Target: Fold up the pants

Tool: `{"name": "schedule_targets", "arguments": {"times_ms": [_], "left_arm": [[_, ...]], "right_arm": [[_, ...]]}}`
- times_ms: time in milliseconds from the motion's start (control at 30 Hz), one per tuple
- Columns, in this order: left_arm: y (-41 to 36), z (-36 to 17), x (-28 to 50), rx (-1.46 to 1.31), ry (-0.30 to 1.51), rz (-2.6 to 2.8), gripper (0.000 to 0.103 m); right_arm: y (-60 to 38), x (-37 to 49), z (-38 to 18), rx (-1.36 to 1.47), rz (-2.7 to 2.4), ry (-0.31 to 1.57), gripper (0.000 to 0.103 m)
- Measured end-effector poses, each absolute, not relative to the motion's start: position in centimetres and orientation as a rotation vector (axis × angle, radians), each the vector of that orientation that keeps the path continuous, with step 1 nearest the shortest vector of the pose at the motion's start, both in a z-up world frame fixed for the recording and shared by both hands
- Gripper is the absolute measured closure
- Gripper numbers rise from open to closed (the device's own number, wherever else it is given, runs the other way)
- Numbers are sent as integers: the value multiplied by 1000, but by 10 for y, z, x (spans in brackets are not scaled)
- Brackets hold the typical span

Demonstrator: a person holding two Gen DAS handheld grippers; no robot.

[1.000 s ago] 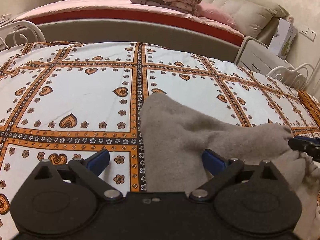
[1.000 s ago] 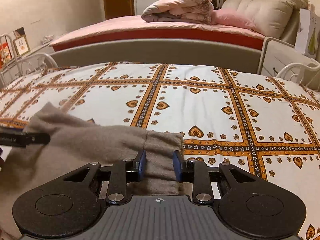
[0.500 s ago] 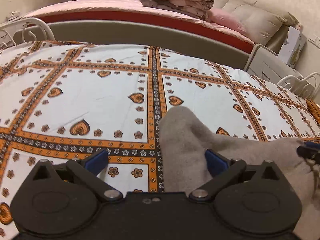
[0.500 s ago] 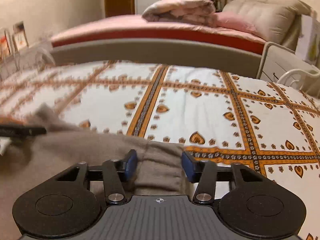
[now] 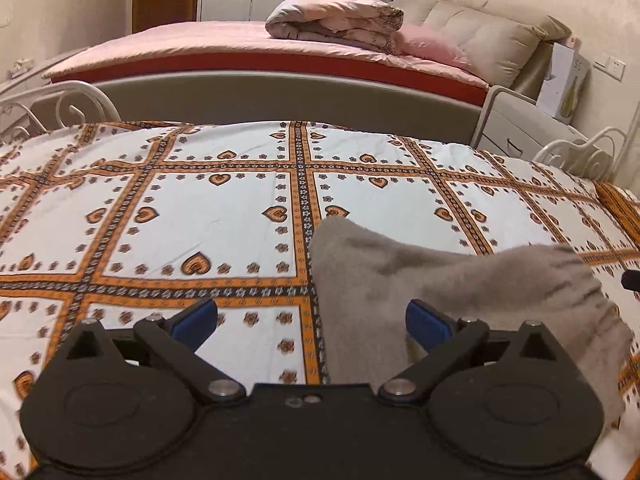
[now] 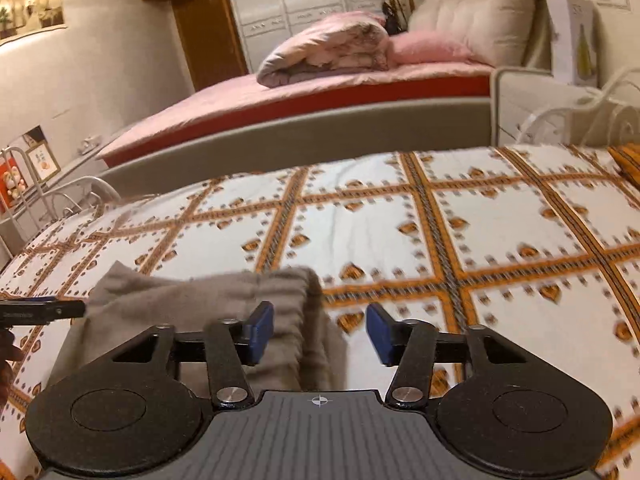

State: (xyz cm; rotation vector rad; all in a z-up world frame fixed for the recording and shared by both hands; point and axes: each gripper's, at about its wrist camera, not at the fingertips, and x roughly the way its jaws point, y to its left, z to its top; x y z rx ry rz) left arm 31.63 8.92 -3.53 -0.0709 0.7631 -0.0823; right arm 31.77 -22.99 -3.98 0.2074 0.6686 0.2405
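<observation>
Grey fleece pants [image 5: 460,296] lie folded on the patterned bedspread [image 5: 200,220]; they also show in the right wrist view [image 6: 224,304]. My left gripper [image 5: 312,320] is open, its jaws wide apart, with the pants' left edge between them and its right pad over the cloth. My right gripper [image 6: 320,332] is open, above the pants' right end, holding nothing. The left gripper's tip [image 6: 44,312] shows at the left edge of the right wrist view.
The bedspread [image 6: 440,232] is white with orange bands and hearts. White metal bed rails [image 5: 60,108] stand at both sides. Behind is a pink bed [image 5: 248,44] with a rolled duvet [image 5: 336,16], a nightstand [image 5: 520,128].
My right gripper opened and let go of the pants' end, then swung right. My left gripper stayed open and shifted a little over the cloth.
</observation>
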Motion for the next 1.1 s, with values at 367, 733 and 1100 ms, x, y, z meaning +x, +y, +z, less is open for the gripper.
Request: {"name": "schedule_targets", "arguments": {"times_ms": [367, 733, 1100], "left_arm": [[91, -31, 262, -76, 824, -132, 7], [99, -50, 239, -61, 939, -134, 5], [104, -43, 229, -46, 915, -142, 6]], "right_arm": [[-233, 252, -40, 199, 321, 695, 31], [-241, 261, -49, 478, 386, 754, 31], [-246, 261, -55, 485, 348, 801, 31]]}}
